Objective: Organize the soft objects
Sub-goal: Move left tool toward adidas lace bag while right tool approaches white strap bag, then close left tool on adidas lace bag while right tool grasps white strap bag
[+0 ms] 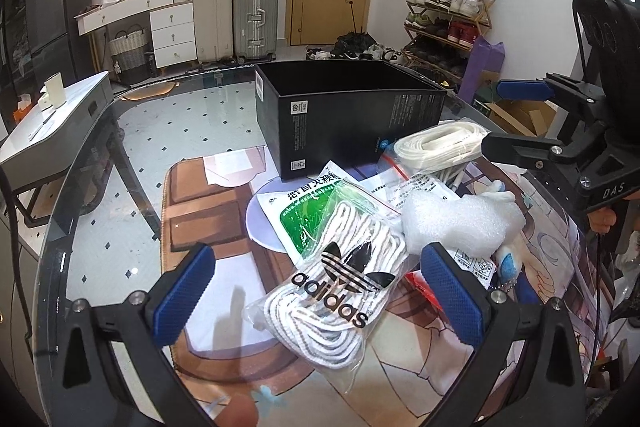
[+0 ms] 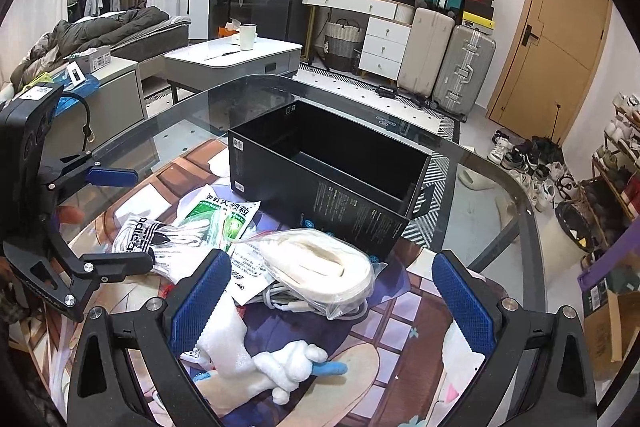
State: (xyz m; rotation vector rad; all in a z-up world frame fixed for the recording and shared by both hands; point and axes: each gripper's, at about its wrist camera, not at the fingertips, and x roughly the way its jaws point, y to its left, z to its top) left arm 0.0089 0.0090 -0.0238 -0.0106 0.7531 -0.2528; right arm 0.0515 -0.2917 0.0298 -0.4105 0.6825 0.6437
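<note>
An open black box (image 1: 352, 107) (image 2: 320, 163) stands empty on the glass table. In front of it lie soft items: a clear Adidas bag of white laces (image 1: 332, 295) (image 2: 140, 233), a green-and-white sachet (image 1: 308, 211) (image 2: 224, 215), a bag of cream flat laces (image 1: 436, 143) (image 2: 320, 263), white foam wrap (image 1: 460, 219) (image 2: 224, 343) and a white-and-blue plush (image 2: 292, 367). My left gripper (image 1: 320, 291) is open, its fingers either side of the Adidas bag, not touching. My right gripper (image 2: 332, 303) is open just above the cream laces bag and plush.
A printed mat (image 2: 400, 327) lies under the glass table top (image 1: 180, 115). Paper leaflets (image 1: 416, 183) lie under the bags. A white side table (image 2: 236, 55), suitcases (image 1: 236, 15), a shoe rack (image 1: 444, 15) and a door (image 2: 552, 39) stand around the room.
</note>
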